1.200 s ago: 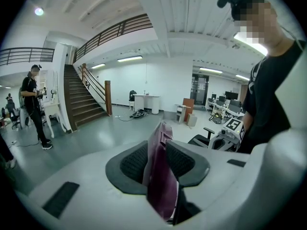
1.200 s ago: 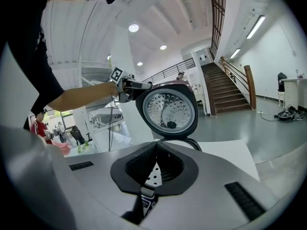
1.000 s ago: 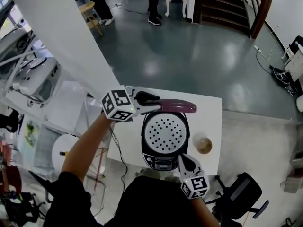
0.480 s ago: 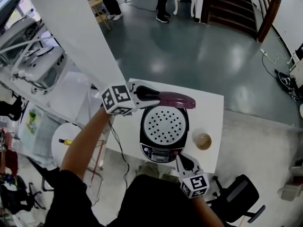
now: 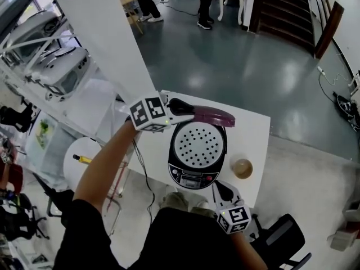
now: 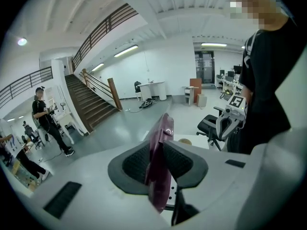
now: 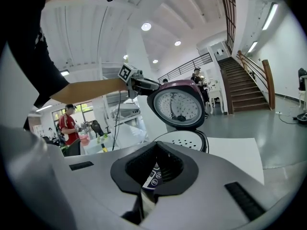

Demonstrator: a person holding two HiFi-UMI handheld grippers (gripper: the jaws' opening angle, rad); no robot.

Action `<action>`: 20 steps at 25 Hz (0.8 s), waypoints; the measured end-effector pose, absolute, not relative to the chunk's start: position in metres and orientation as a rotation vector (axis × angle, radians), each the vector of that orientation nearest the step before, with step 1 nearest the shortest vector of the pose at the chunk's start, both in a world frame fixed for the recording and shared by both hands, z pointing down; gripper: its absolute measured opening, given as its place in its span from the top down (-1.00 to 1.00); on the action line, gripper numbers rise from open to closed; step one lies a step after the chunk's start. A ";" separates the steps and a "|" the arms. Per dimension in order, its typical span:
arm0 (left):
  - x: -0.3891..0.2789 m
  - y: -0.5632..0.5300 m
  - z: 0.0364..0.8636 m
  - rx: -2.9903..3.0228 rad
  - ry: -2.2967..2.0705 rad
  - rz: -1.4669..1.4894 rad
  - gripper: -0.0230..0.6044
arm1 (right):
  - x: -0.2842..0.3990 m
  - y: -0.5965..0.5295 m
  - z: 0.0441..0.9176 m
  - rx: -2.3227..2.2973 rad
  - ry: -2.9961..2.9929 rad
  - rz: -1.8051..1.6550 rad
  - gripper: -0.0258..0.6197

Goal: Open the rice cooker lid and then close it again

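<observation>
We list: cooker [image 5: 197,151], frame centre, lid [image 5: 214,116] raised upright above it. Left claw [image 5: 179,107], upper left of cooker, jaws just closing, pinches lid's edge. Right claw [image 5: 220,189], below cooker, shut, empty.

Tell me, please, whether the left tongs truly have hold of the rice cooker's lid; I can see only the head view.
Observer: Yes. In the left gripper view the purple lid sits between the pads of the left tongs, whose jaws have just been closing on it.
Operator: Thank you. Are the right tongs holding anything?
Observer: No. The right gripper view shows the right tongs shut with nothing gripped.
Operator: And how far up is the lid?
Observer: From the right gripper view it stands upright above the rice cooker, showing a silvery, dotted inner face.
</observation>
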State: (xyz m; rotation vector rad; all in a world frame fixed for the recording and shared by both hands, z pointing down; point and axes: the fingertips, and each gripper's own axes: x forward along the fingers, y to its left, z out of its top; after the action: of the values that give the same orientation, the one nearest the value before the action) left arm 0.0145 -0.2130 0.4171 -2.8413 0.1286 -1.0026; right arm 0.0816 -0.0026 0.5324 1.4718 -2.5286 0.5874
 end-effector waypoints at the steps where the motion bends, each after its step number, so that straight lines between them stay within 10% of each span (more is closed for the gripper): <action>1: 0.014 -0.212 0.417 -2.834 0.134 -1.016 0.66 | 0.080 -0.003 0.530 1.471 -2.537 0.584 0.92; 20: 0.008 -0.171 0.441 -2.802 0.065 -1.082 0.69 | 0.072 -0.005 0.520 1.449 -2.576 0.562 0.92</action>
State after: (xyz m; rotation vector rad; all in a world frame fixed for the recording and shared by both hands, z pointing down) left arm 0.0077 -0.1710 0.4406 -2.8022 0.0653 -1.0819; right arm 0.0717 -0.0046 0.5198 1.4485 -2.5758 0.5620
